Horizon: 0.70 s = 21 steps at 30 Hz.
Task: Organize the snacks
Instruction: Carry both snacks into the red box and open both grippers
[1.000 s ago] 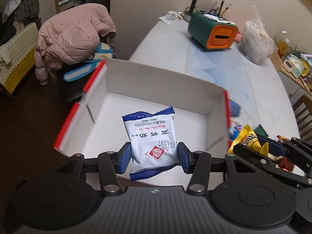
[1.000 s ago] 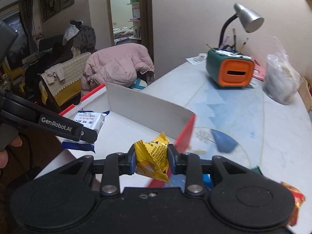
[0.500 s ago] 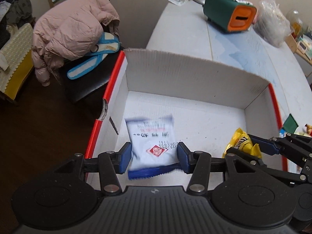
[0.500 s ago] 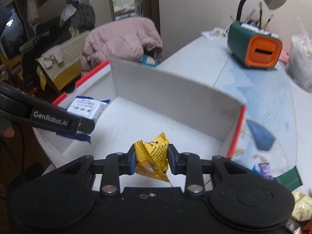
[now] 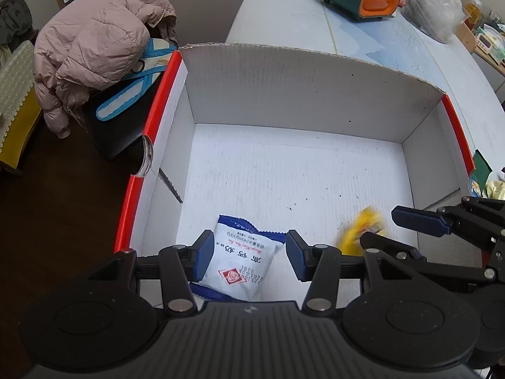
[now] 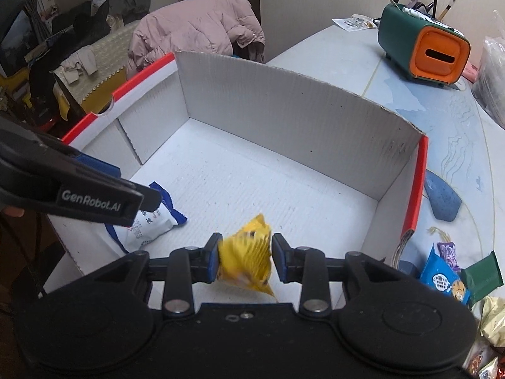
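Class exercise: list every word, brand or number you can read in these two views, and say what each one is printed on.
"GenRobot.AI": side of the left hand-held gripper.
White and blue snack packet: Chinese characters and digits, upside down, too small to read.
Yellow snack packet: motion-blurred, unreadable.
Blue snack packet on table: print too small.

"GenRobot.AI" stands in pale letters on the black arm of the left tongs (image 6: 148, 200), while the white-and-blue snack packet (image 5: 241, 260) carries a red diamond emblem, Chinese characters too small to make out, "240mg/100g", and a printed code, partly legible, beginning "0261".
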### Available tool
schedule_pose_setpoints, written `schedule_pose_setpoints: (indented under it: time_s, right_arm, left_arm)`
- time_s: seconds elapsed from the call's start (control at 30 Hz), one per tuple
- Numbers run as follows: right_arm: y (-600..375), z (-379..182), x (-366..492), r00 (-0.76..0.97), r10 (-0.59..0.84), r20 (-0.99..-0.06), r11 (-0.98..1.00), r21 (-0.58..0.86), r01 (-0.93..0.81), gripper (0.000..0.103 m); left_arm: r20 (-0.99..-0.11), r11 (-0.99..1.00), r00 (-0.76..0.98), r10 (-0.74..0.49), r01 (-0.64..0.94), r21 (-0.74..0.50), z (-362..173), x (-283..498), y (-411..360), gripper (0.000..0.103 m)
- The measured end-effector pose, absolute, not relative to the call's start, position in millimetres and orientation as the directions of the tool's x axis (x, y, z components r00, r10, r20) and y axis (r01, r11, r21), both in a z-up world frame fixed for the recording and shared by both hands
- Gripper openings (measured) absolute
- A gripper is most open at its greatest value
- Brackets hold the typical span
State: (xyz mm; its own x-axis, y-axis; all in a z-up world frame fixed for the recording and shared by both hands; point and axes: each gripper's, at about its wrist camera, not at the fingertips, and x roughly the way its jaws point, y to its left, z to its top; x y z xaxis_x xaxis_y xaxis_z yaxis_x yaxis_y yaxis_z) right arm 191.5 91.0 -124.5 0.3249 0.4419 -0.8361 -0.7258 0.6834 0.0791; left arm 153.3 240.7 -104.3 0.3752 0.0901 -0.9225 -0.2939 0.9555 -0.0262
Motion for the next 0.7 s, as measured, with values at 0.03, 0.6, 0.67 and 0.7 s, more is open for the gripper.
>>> schedule_pose_setpoints:
  time_s: [0.03, 0.6, 0.67, 0.7]
  right_arm:
    - [91.0, -124.5, 191.5, 0.322, 0.443, -0.837, 0.684, 0.083, -0.724, 0.034]
    - [52.7, -84.5, 175.4, 0.394, 0.517, -0.760, 0.723, 0.141, -0.676, 0.057]
    - [45.1, -77.6, 172.0, 0.407, 0.526, -0.747, 0.726, 0.146, -0.672, 0.062]
    - [40.8, -74.1, 170.5, 0.413, 0.531, -0.740, 0.728, 0.149, -0.669, 0.063]
  left_arm:
    - [-0.921, 0.955, 0.379, 0.089, -0.295, -0.029, -104.0, 151.8, 240.1, 0.049]
    - [-0.843, 0.971, 0.531, 0.080, -0.232, -0.054, -50.2, 126.1, 206.4, 0.050]
    - [-0.831, 0.975, 0.551, 0.073, -0.214, -0.055, -43.5, 124.7, 198.4, 0.050]
    - [-0.825, 0.977, 0.561, 0.073, -0.205, -0.053, -40.0, 123.8, 194.2, 0.050]
